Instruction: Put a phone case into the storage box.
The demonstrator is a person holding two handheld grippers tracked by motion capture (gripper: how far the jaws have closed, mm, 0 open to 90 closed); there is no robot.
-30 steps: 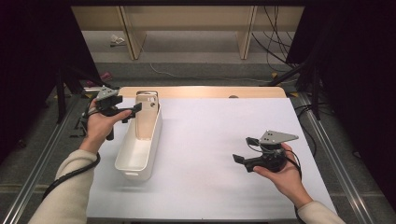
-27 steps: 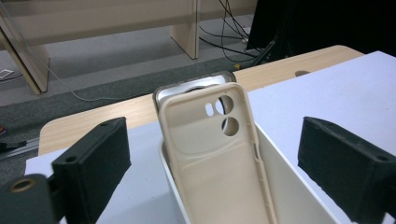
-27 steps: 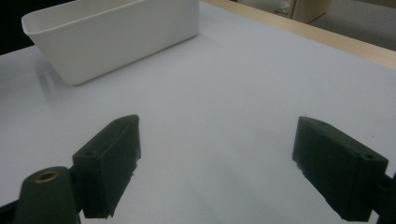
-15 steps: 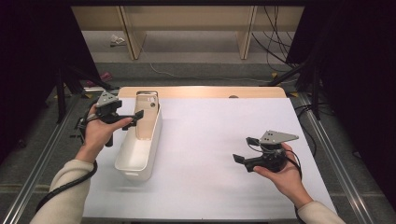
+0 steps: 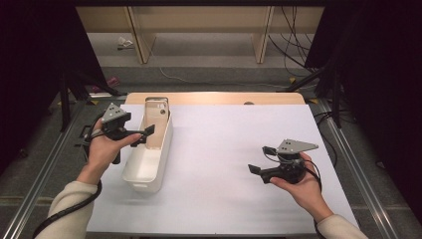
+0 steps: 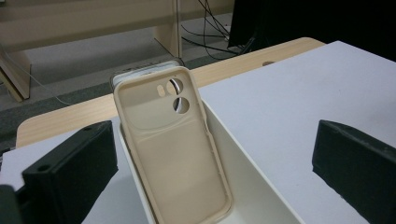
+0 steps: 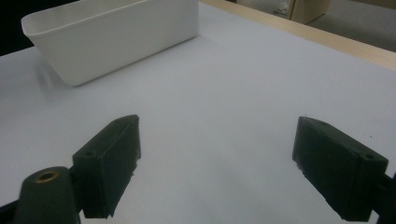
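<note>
A beige phone case (image 6: 173, 140) stands tilted inside the far end of a long white bin (image 5: 144, 172), its inner side facing me. A second flat item with a grey rim (image 6: 140, 72) leans just behind it. My left gripper (image 5: 143, 136) is at the bin's left rim, pointing across it at the case (image 5: 156, 124). In the left gripper view its jaws stand wide open with nothing between them (image 6: 212, 179). My right gripper (image 5: 261, 159) hovers over the bare white sheet at the right, open and empty (image 7: 217, 163), aimed toward the bin (image 7: 116, 32).
A white sheet (image 5: 229, 144) covers the table, with a strip of bare wood (image 5: 214, 98) along the far edge. Metal rails (image 5: 348, 164) run down both sides. Beyond the table are wooden shelf legs (image 5: 142, 35) and cables on the floor.
My left gripper has drawn back a little toward the person along the bin's left side. The case still leans in the bin. The right gripper has hardly moved.
</note>
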